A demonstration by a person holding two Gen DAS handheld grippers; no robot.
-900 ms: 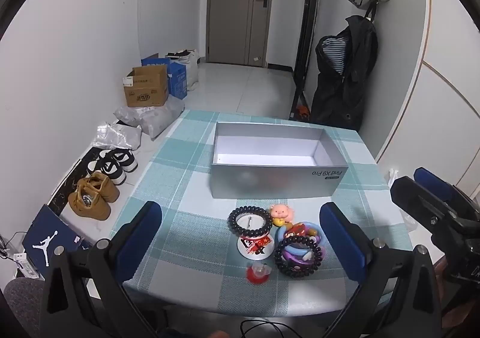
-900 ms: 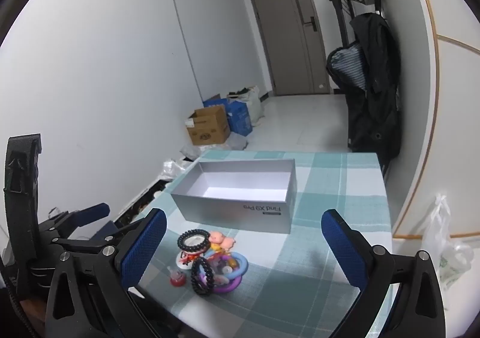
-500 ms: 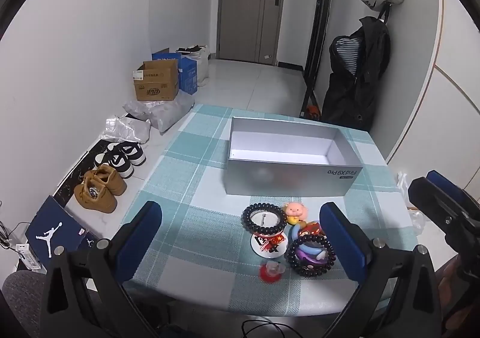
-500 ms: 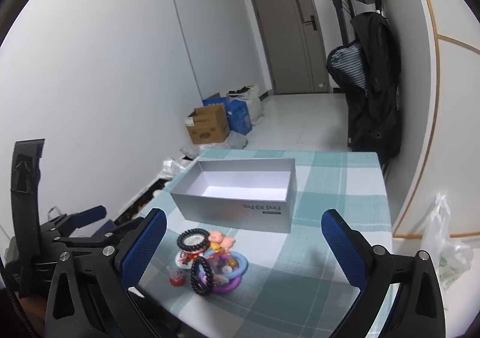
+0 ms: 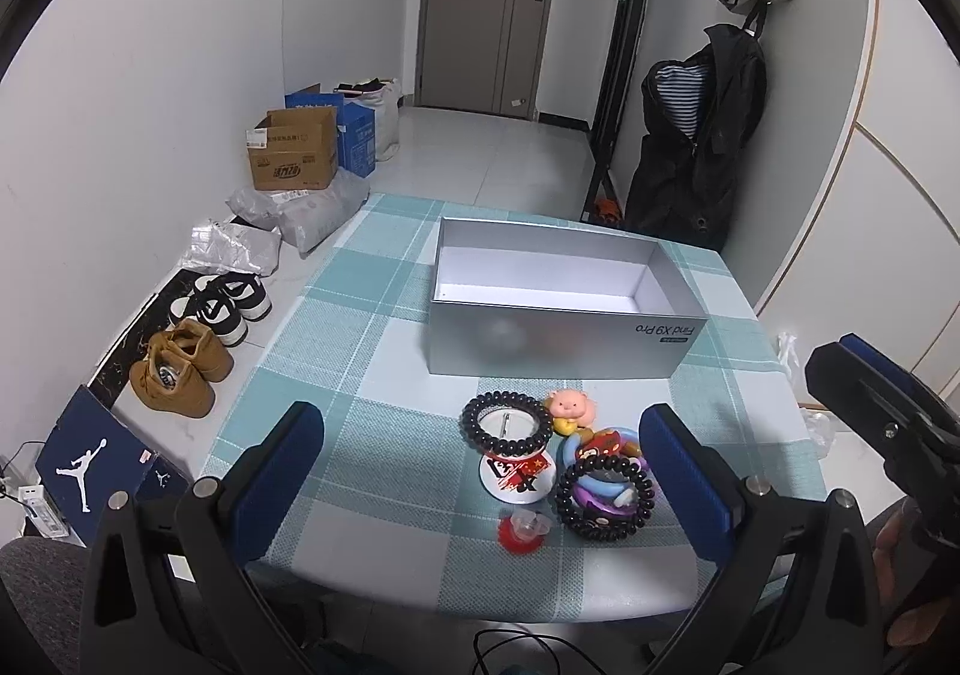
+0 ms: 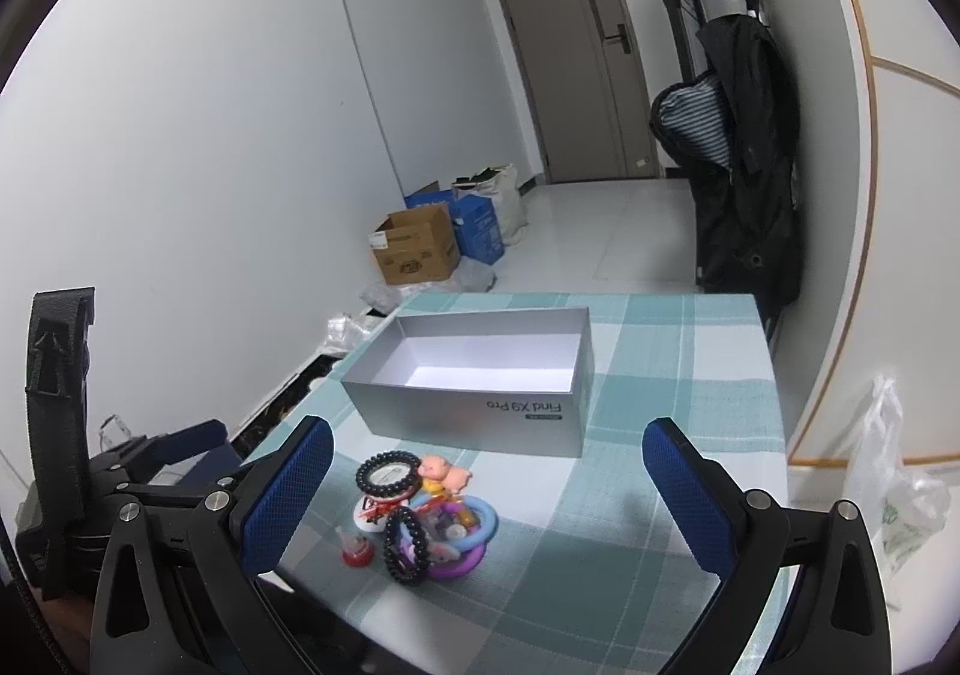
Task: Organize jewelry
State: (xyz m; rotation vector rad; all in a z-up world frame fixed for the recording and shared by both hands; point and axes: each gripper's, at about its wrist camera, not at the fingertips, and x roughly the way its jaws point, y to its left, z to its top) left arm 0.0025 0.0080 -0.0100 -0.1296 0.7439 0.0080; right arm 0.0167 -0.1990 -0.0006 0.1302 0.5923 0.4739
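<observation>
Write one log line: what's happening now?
left tongs: open, empty | right tongs: open, empty | jewelry pile: on table | silver box: empty

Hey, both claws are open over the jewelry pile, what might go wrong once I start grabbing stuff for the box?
1. The black bead bracelet lies on the colored rings, so a pinch may drag several pieces.
2. The small red piece sits near the table edge and may get knocked off.
3. The silver box looks light; a bump may shift it.
</observation>
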